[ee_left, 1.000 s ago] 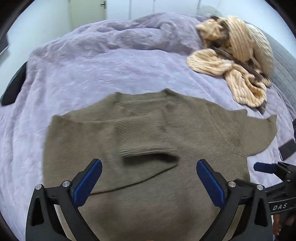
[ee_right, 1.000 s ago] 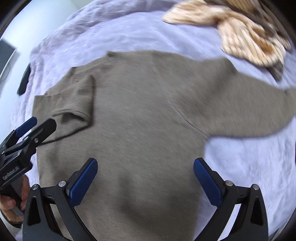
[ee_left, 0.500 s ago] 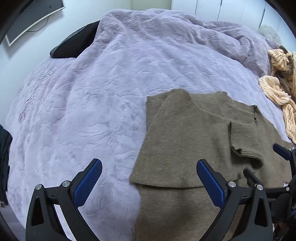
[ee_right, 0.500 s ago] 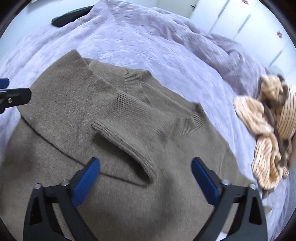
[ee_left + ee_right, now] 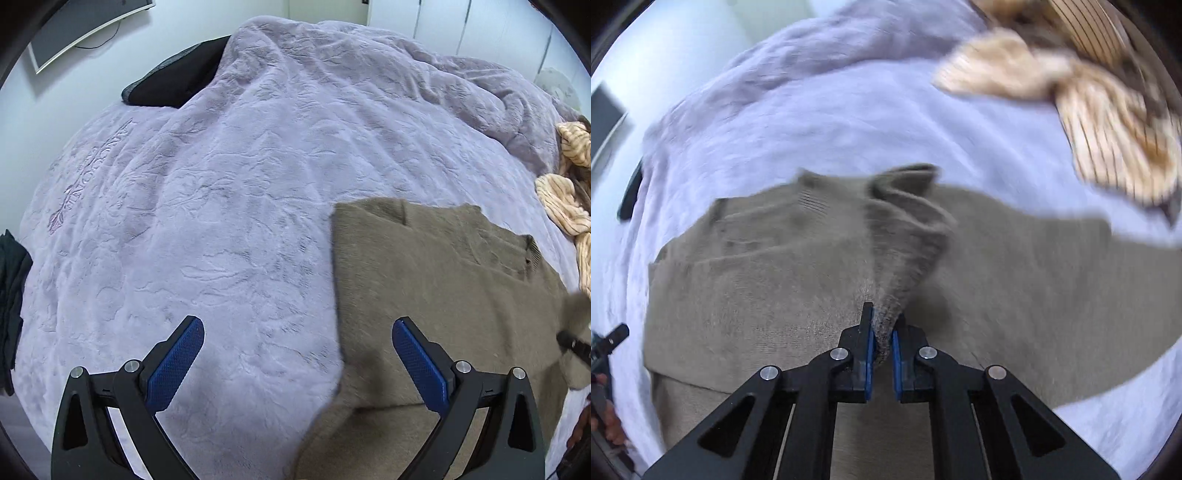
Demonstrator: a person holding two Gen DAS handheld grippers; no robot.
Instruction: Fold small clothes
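- Knit, olive-brown and softly fuzzy: the sweater (image 5: 1015, 280) lies spread on the bed, its ribbed cuff (image 5: 905, 236) bunched into a cone of folds.
- Right gripper (image 5: 881, 341) has its blue pads pinching the tip of that ribbed cuff; the fabric fills the narrow gap between them and rises in a ridge away from the pads.
- Left gripper (image 5: 297, 365) hovers with its fingers (image 5: 173, 367) spread wide and nothing between them; the inner faces are blue with a fine grid texture, the frame matte black.
- The bedspread (image 5: 207, 206) is lilac plush with an embossed leafy pattern, rumpled at the far side.
- A cream garment (image 5: 1108, 122) with thin dark stripes lies crumpled beyond the sweater, apart from it.
- In the left wrist view the sweater runs off the right and bottom edges; one folded side shows a straight edge.
- The right wrist view is smeared by motion, so the weave and the far sleeve are hard to make out.
- The sweater's long axis runs side to side in the right wrist view, one sleeve stretched out to the right.
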